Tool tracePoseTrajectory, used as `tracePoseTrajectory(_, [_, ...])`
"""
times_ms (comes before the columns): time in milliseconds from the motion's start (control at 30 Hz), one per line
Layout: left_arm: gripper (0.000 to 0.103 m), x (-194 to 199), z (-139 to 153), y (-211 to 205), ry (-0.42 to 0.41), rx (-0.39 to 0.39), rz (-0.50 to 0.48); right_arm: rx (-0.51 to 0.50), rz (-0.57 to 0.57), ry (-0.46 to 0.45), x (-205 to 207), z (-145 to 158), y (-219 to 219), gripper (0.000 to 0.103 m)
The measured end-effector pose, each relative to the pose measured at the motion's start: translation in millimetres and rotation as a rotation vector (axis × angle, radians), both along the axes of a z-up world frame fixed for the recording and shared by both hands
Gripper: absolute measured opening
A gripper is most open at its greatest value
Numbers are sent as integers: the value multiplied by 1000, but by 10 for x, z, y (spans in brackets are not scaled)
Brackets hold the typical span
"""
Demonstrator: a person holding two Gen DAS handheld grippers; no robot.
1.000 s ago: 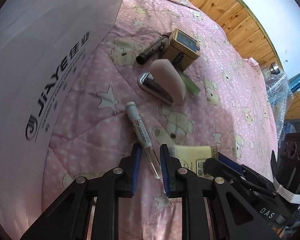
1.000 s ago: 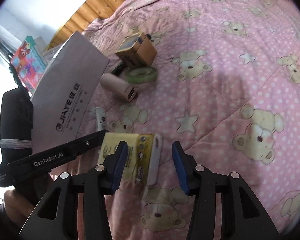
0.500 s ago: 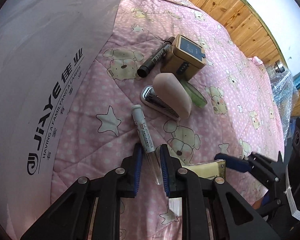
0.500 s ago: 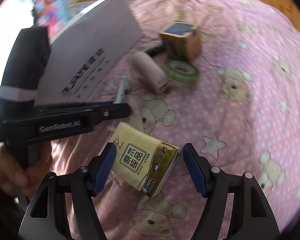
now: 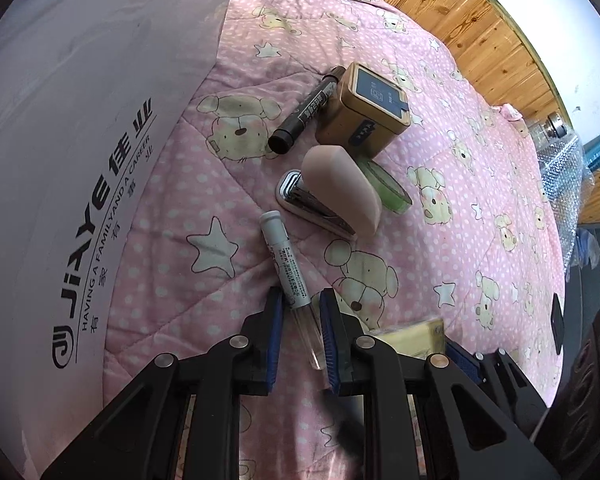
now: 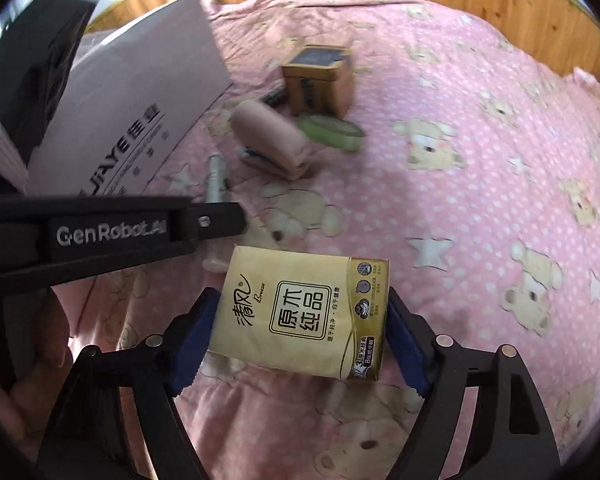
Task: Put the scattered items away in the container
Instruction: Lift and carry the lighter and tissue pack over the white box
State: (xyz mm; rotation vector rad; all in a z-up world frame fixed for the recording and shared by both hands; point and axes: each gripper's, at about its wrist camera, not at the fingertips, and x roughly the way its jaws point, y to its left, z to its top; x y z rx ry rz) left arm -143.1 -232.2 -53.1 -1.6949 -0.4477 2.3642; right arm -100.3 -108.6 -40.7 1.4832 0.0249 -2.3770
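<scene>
My left gripper [image 5: 301, 295] is shut on a white pen [image 5: 286, 264] with a clear end, which points away over the pink quilt. My right gripper [image 6: 302, 296] stands open wide around a yellow tissue pack [image 6: 300, 312], with a pad close against each end. The pack [image 5: 414, 336] lies on the quilt just right of the left gripper. The container is a pale box printed JIAYE [image 5: 80, 160], on the left [image 6: 140, 92]. Beyond the pen lie a pink stapler [image 5: 336, 196], a green tape roll [image 5: 388, 190], a brown tin [image 5: 364, 116] and a black marker [image 5: 304, 116].
The quilt [image 6: 480, 200] runs open to the right. A wooden panel [image 5: 480, 28] borders its far edge. Bubble wrap [image 5: 560, 168] and a black device [image 5: 592, 380] sit off the right side. A hand [image 6: 32, 360] holds the left gripper's handle.
The right gripper opened wider and came down around the tissue pack, which now fills the gap. The left gripper kept the pen between its fingers and drew back slightly.
</scene>
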Motion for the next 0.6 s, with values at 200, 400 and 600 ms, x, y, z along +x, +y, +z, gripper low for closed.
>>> tracePoseTrajectory(200, [11,109,92,40,53,-5,1,-70,-86,-14,33,168,430,79])
tracePoseTrajectory(400, [11,245,209,81,70,-8,-8,-123,-119,-14,88,209,573,79])
tracePoseTrajectory(600, [11,433,410,88,94,-16,-10,-151,-99,17,168,379,544,79])
